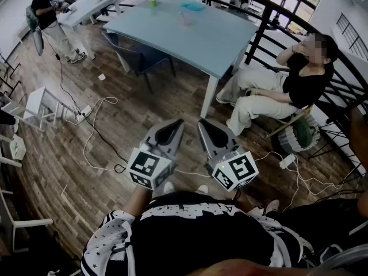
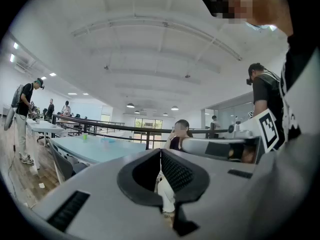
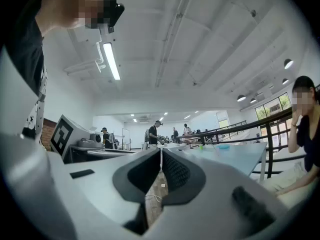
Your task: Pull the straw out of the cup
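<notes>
1. The task has not begun. Both tongs hang close to my body over the wooden floor (image 1: 86, 171), well apart from the desk (image 1: 218, 39) on the far side of the scene.
2. The left tongs (image 1: 177, 125) are pressed together at the tips with nothing between them; through the gap behind the tips I see only the room beyond.
3. The right tongs (image 1: 203, 125) are the same: closed and empty.
4. A small pale cup (image 1: 185, 19) stands near the far edge of the desk, just near of a teal bowl (image 1: 192, 6). A green cup (image 1: 152, 3) sits further left. I judge the pale cup to be the one I want, but it is too small here to make out a straw.
5. Everything is left to do: approach the desk, steady the cup, grip the straw and draw it out.
6. The floor straight ahead is open, but white cables (image 1: 98, 131) loop across it to my left, and more trail to my right near a power strip (image 1: 287, 161).
7. A seated person (image 1: 287, 85) occupies the right side of the desk, against the black railing (image 1: 270, 22). A dark chair (image 1: 138, 59) is tucked under its left side. I judge the near edge between them the easiest way in.
</notes>
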{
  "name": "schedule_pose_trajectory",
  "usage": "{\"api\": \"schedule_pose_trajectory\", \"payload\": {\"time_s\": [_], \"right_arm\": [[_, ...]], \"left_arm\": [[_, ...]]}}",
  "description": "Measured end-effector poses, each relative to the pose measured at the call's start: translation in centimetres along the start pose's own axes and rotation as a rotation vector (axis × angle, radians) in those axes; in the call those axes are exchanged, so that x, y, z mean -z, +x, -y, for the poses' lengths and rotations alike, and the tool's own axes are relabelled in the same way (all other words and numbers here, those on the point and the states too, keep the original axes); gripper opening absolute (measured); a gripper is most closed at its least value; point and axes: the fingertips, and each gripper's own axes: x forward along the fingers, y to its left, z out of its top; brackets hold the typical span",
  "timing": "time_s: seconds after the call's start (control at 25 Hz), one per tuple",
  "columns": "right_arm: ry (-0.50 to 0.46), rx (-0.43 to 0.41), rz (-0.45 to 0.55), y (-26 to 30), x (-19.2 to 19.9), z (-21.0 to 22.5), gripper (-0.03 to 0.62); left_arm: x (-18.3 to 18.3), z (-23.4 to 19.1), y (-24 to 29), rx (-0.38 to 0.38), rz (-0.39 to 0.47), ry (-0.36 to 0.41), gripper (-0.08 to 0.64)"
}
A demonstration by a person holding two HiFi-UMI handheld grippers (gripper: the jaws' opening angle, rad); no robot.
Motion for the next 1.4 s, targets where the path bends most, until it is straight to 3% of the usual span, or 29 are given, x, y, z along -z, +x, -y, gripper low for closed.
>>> {"api": "schedule_pose_trajectory", "payload": {"time_s": [1.08, 1.4], "right_arm": [[-0.017, -0.065, 0.027, -2.8, -0.9, 3.2, 0.030], [-0.008, -0.081, 0.027, -4.6, -0.9, 4.7, 0.031]], "left_arm": [[-0.3, 3.6, 2.4, -0.069, 0.007, 0.043, 0.014], [-0.3, 5.8, 3.5, -0.052, 0.013, 0.079, 0.015]]}}
